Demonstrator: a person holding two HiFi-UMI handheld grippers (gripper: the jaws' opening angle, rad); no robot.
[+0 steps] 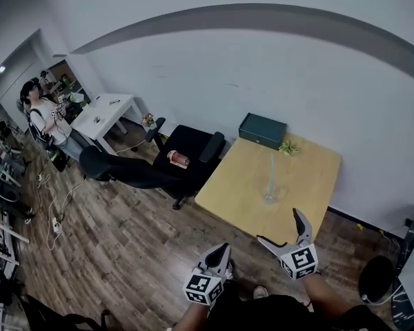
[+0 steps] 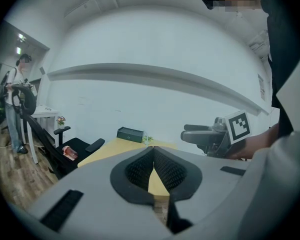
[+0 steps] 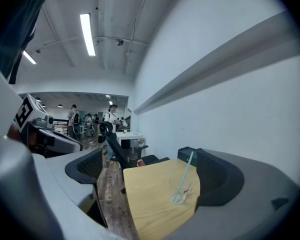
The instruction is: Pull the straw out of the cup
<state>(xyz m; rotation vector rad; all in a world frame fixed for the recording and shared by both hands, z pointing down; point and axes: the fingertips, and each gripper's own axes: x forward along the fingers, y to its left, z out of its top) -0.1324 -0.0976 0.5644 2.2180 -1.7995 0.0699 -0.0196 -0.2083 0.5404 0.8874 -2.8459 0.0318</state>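
A clear glass cup stands on the light wooden table with a pale blue straw upright in it. My right gripper hovers open over the table's near edge, short of the cup. In the right gripper view the cup and its leaning straw sit ahead between the spread jaws of the right gripper, nearer the right pad. My left gripper is off the table over the floor, shut on nothing; its pads meet in the left gripper view.
A dark green box and a small plant sit at the table's far edge. A black office chair with a red bottle stands left of the table. Farther left are a white table and a person.
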